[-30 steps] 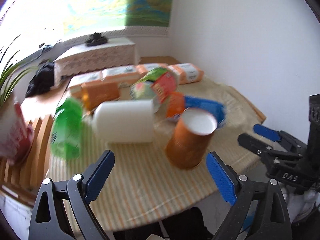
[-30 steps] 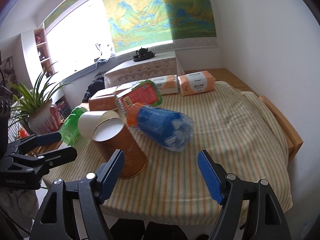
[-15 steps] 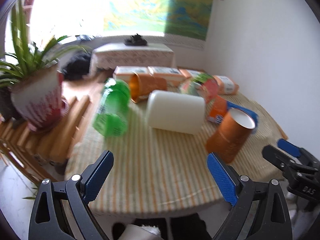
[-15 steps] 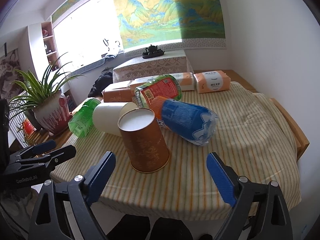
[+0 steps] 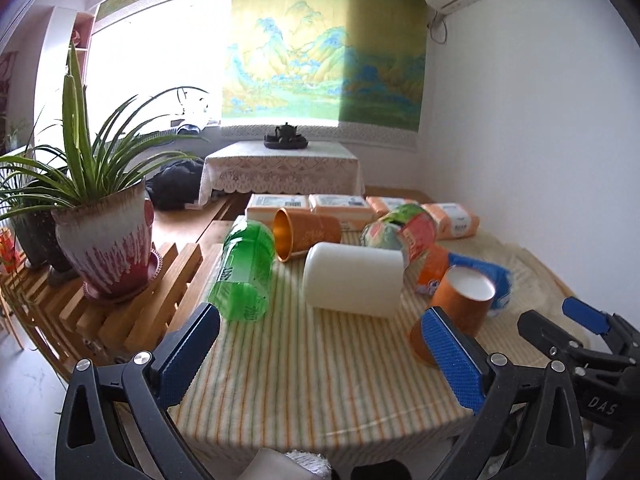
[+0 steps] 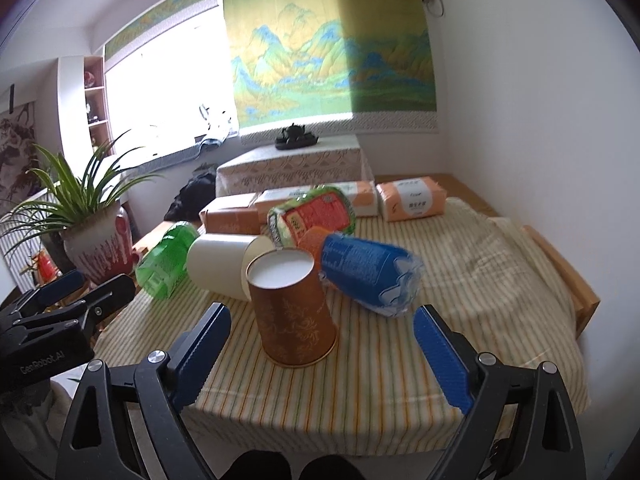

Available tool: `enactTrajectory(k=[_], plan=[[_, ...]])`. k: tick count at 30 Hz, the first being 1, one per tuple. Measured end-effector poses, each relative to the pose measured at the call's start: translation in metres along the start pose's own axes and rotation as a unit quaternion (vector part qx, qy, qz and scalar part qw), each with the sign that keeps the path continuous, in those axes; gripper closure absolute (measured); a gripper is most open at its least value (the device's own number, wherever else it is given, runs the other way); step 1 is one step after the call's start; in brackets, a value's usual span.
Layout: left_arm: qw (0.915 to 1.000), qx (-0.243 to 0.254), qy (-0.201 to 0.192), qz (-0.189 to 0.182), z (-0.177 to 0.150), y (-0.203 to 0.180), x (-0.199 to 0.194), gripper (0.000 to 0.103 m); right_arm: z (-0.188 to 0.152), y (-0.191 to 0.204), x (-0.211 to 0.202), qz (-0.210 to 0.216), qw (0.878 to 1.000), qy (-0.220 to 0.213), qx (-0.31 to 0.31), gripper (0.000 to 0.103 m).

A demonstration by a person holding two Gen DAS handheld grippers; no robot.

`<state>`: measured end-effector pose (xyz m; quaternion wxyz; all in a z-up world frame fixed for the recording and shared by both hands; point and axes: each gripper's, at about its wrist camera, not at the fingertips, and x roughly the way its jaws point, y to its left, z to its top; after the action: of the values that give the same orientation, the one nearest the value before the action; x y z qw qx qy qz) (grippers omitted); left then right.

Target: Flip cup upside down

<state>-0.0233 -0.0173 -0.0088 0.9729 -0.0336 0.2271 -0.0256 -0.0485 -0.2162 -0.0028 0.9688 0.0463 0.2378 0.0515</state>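
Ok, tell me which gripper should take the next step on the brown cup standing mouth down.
Right. The right gripper is open with the brown cup centred just ahead of its fingers. The left gripper is open too, but the cup sits off beside its right-hand finger, so it would have to shift sideways.

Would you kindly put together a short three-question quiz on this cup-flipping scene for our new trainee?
1. True or false: the brown patterned cup stands mouth-down on the striped cloth.
2. Multiple choice: what does either gripper hold? A) the cup B) the blue bottle C) nothing
3. Fill in: the white cup lies on its ____.

Key
1. True; its white base faces up.
2. C; the left gripper and the right gripper are both open and apart from everything.
3. side
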Motion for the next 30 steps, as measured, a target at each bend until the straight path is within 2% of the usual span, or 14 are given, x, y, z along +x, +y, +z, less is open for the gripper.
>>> enactTrajectory(k=[5, 30], plan=[[1.0000, 0.001, -0.007, -0.001, 0.001, -0.004, -0.005, 0.001, -0.001, 0.000, -0.005, -0.014, 1.000, -0.014, -0.008, 0.012], [0.9999, 0.016, -0.003, -0.001, 0.001, -0.014, -0.006, 0.001, -0.002, -0.007, -0.008, -0.012, 1.000, -0.013, 0.001, 0.012]])
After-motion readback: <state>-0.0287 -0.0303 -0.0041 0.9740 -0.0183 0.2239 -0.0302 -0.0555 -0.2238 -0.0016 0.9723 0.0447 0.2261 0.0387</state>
